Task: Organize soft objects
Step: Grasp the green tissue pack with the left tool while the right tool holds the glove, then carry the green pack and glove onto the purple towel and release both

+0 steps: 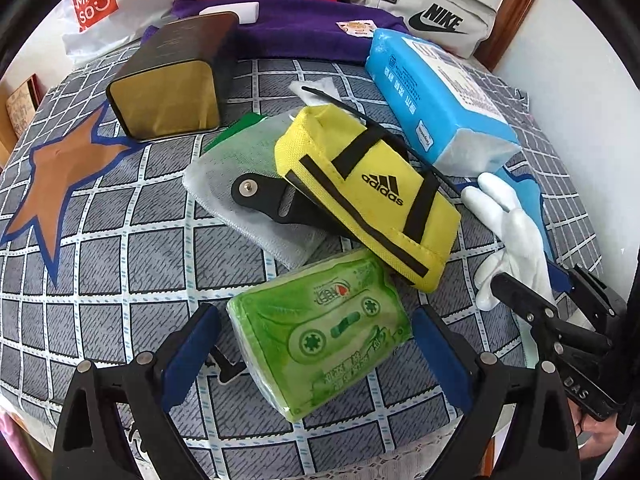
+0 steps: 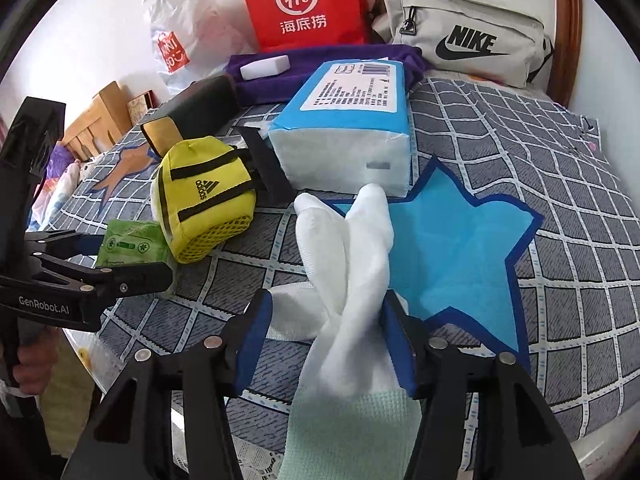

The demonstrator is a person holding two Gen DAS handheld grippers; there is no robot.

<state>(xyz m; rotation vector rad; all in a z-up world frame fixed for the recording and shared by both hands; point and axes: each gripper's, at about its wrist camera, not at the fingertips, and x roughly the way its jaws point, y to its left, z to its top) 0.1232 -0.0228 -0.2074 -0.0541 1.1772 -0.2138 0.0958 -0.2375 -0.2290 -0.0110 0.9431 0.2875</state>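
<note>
My left gripper (image 1: 316,354) is open, its blue pads either side of a green tissue pack (image 1: 320,332) lying on the checked bedsheet; it also shows in the right wrist view (image 2: 128,246). My right gripper (image 2: 326,334) has its pads around a white glove (image 2: 348,264), which also shows in the left wrist view (image 1: 508,232); the right pad touches it, the left pad stands a little off. A yellow Adidas pouch (image 1: 368,196) lies behind the green pack, over a grey mesh pouch (image 1: 244,176). A blue tissue pack (image 1: 436,96) lies at the far right.
A dark tin box (image 1: 172,80) lies on its side at far left. A purple towel (image 1: 304,28), a red paper bag (image 2: 304,4), a Miniso plastic bag (image 1: 100,4) and a grey Nike bag (image 2: 468,40) line the back by the wall.
</note>
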